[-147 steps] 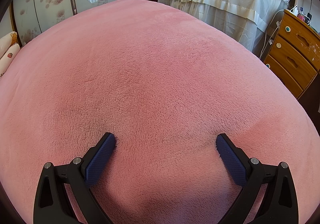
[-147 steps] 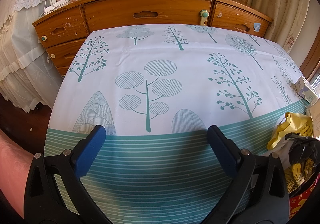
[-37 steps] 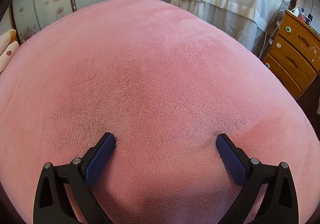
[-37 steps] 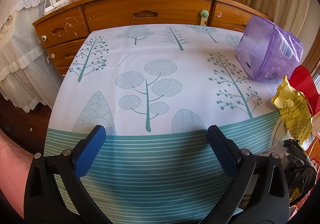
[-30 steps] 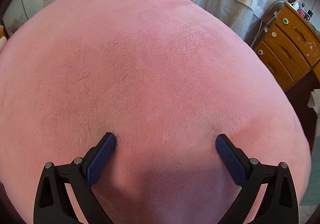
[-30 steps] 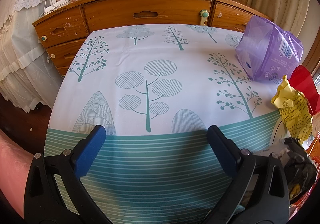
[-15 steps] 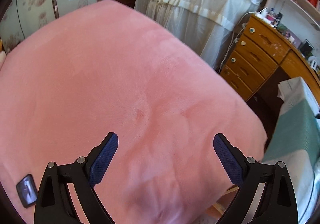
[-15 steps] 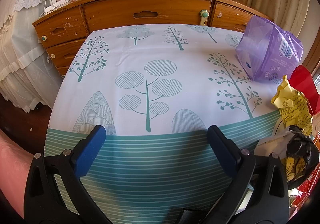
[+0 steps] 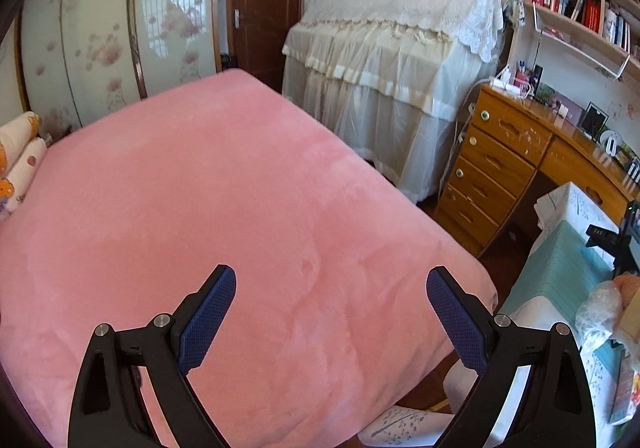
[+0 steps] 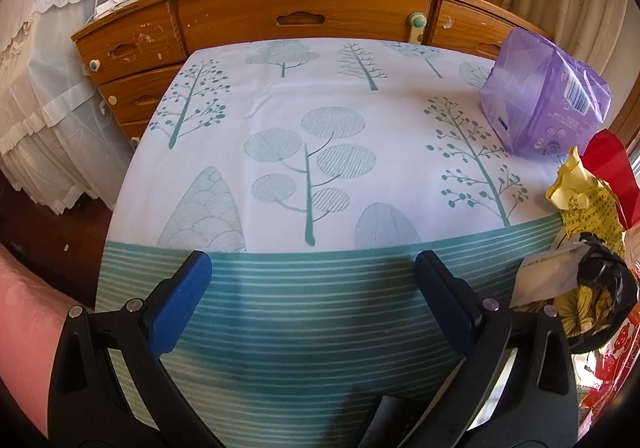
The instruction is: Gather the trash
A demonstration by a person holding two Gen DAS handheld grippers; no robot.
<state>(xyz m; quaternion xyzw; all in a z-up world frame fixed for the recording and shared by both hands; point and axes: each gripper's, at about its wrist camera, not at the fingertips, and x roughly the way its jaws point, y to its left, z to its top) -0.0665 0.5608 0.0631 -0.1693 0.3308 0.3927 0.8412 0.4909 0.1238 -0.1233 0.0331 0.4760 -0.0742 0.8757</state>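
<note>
In the right wrist view my right gripper [image 10: 310, 270] stands open and empty over the near striped edge of a tree-print tablecloth [image 10: 320, 136]. Trash sits along the table's right side: a purple plastic pack [image 10: 544, 104], a red wrapper [image 10: 612, 172], a crumpled yellow wrapper [image 10: 588, 204] and a black bag with yellow scraps [image 10: 600, 288]. My left gripper [image 9: 330, 290] is open and empty above the pink bed [image 9: 200, 208]. The table with the striped cloth [image 9: 560, 272] shows at the far right of the left wrist view, with a clear plastic bag [image 9: 598, 308] beside it.
A wooden dresser [image 10: 304, 12] with small items on top stands behind the table. A white-draped piece of furniture [image 9: 396, 48] stands beyond the bed, next to wooden drawers [image 9: 492, 172]. Bookshelves [image 9: 580, 8] hang above. Pillows [image 9: 16, 156] lie at the bed's left. A dark floor gap [image 10: 48, 224] separates bed and table.
My left gripper has lifted away from the pink bed and turned right, bringing the room and table into view. The right gripper has stayed still. The purple pack and red wrapper appeared on the table earlier.
</note>
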